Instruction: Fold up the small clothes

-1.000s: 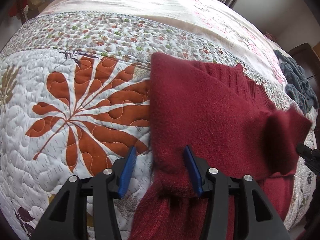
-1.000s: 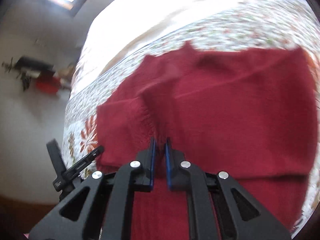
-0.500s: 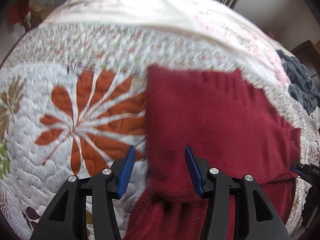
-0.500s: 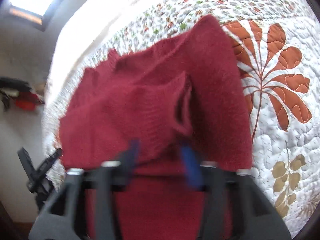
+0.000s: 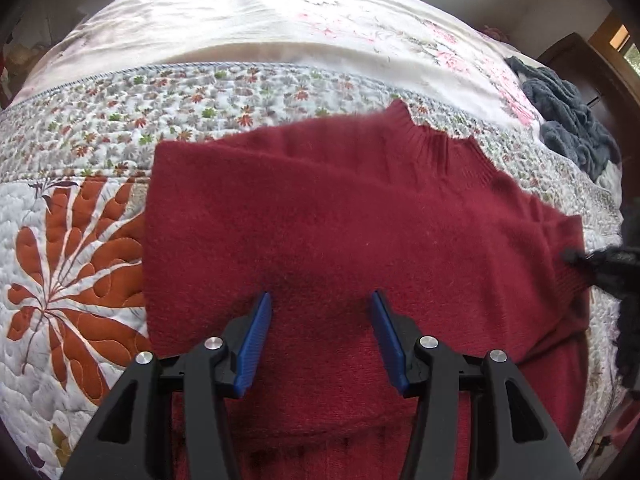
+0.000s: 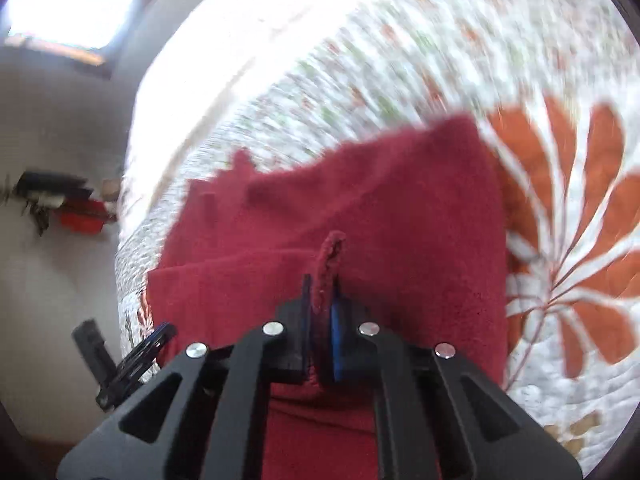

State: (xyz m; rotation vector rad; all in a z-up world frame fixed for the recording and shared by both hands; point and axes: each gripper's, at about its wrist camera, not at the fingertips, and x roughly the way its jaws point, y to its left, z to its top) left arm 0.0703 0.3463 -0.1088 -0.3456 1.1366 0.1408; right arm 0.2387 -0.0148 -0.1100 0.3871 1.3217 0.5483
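The red sweater (image 5: 352, 216) lies flat on the quilt (image 5: 80, 240), collar at the far edge. The left gripper (image 5: 320, 320) hovers over its near portion with jaws spread and empty. The right gripper (image 6: 322, 308) is pressed together on a cuff (image 6: 330, 256), probably to carry that sleeve across the body.

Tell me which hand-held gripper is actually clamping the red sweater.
The right hand-held gripper: its fingers are shut on a pinched ridge of the red sweater. The left hand-held gripper is open, fingers spread above the fabric.
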